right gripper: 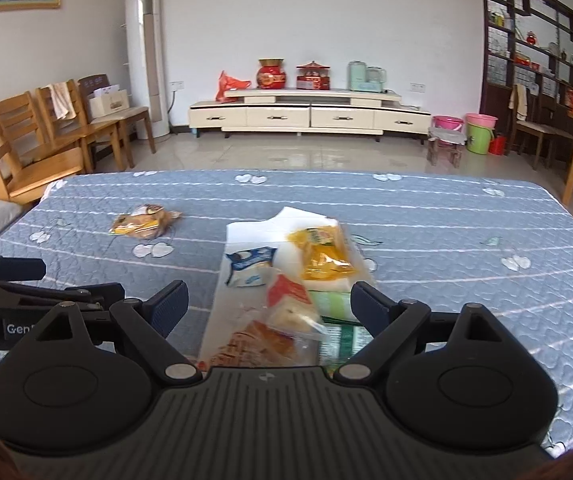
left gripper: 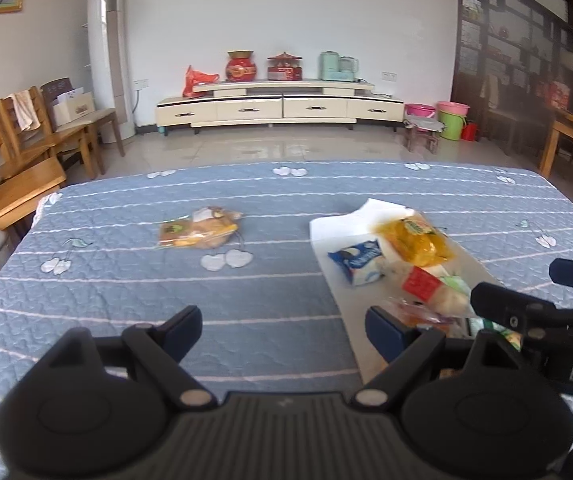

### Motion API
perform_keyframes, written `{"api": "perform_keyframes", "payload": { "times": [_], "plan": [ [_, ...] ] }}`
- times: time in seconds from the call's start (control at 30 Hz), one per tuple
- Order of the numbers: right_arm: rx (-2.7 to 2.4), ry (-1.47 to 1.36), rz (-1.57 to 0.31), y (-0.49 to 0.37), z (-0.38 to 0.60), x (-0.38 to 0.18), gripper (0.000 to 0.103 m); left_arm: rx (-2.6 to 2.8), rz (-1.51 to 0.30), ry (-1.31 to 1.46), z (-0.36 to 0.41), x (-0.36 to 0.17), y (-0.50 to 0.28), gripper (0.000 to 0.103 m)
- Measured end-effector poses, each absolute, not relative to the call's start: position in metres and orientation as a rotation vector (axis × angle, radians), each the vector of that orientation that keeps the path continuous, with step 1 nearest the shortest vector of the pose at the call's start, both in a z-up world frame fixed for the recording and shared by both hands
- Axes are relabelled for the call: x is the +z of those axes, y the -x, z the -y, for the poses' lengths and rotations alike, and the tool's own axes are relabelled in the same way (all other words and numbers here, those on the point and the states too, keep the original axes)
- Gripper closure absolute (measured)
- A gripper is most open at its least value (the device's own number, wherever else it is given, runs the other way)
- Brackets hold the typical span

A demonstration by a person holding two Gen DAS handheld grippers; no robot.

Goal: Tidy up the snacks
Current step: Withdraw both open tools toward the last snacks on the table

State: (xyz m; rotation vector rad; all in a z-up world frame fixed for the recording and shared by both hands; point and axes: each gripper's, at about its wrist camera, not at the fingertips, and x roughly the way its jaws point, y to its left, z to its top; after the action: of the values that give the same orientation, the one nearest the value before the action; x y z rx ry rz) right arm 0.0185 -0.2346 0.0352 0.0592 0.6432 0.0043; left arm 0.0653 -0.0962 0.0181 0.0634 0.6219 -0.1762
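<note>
Snacks are gathered on the white sheet (right gripper: 246, 232) in the middle of the blue quilted table cover (right gripper: 446, 240), and that's your sorting ground. You've got the yellow packet (right gripper: 322, 256) at the far end, the blue-and-white packet (right gripper: 250, 266) beside it, then the red-labelled bun (right gripper: 290, 300), a green wrapper (right gripper: 332, 304) and an orange-brown packet (right gripper: 262, 340) nearest you. One stray is out on its own: the brown bread packet (left gripper: 198, 228) lies well apart from the sheet, off to the left. Your right gripper (right gripper: 268, 304) hangs over the near end of the pile, jaws spread wide, nothing pinched between them. Your left gripper (left gripper: 284, 328) is spread too and empty, hovering over bare cloth at the sheet's left edge, facing that stray. That looks like the sensible split: left hand for the loner, right hand tending the pile. Watch the crinkly wrappers; they look likely to slip.
</note>
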Motion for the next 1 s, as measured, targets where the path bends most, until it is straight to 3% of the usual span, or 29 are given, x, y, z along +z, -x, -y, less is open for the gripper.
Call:
{"api": "perform_keyframes", "payload": {
  "times": [1.0],
  "plan": [
    [0.144,-0.028,-0.701,-0.073,0.161,0.012,0.000,-0.022,-0.645,0.014,0.016,0.008,-0.092,0.014]
  ]
}}
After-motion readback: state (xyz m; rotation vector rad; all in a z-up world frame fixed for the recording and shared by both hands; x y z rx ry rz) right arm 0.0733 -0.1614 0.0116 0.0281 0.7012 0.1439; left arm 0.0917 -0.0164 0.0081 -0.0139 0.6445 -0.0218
